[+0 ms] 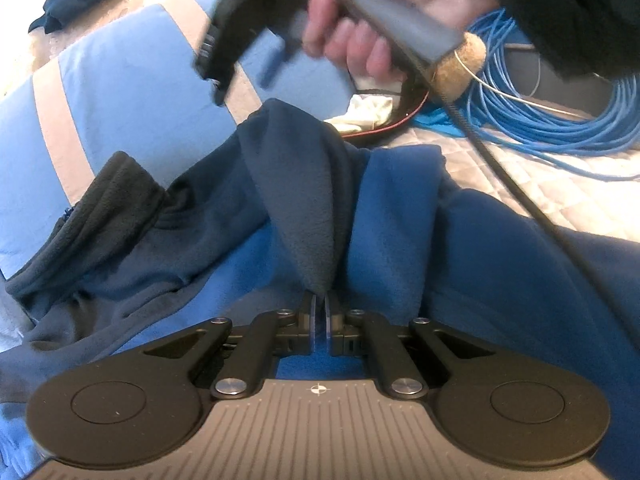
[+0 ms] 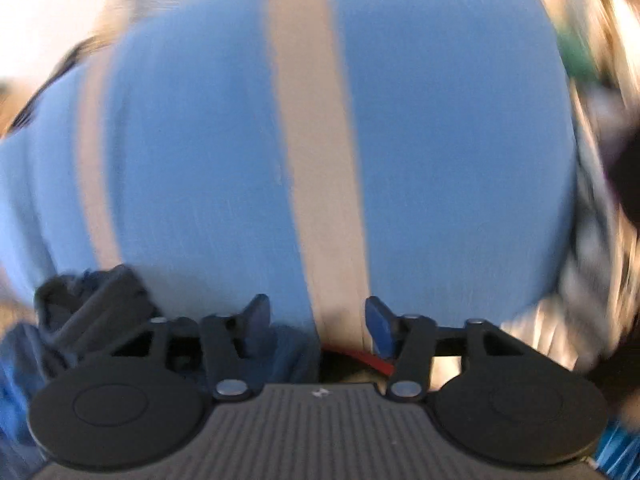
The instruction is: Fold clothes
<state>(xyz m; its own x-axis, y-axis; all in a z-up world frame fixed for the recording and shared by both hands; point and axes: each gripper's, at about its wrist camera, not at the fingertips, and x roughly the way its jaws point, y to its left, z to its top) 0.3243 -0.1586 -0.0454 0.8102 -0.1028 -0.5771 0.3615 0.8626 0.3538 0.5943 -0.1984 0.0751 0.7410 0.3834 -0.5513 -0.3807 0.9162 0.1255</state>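
Observation:
A fleece garment, bright blue with dark navy panels, lies crumpled on the bed. My left gripper is shut on a raised navy fold of it, which rises in a peak from the pads. A navy collar or cuff bunches at the left. My right gripper, blurred and held by a hand, hovers above and beyond the fleece. In the right wrist view that gripper stands open with nothing between its fingers, over light blue striped fabric. A bit of the fleece shows at the lower left.
A light blue cover with beige stripes lies beyond the fleece. A coil of blue cable sits on the quilted mattress at the right. A black red-rimmed item holding white cloth lies behind the fold. Another dark garment is far left.

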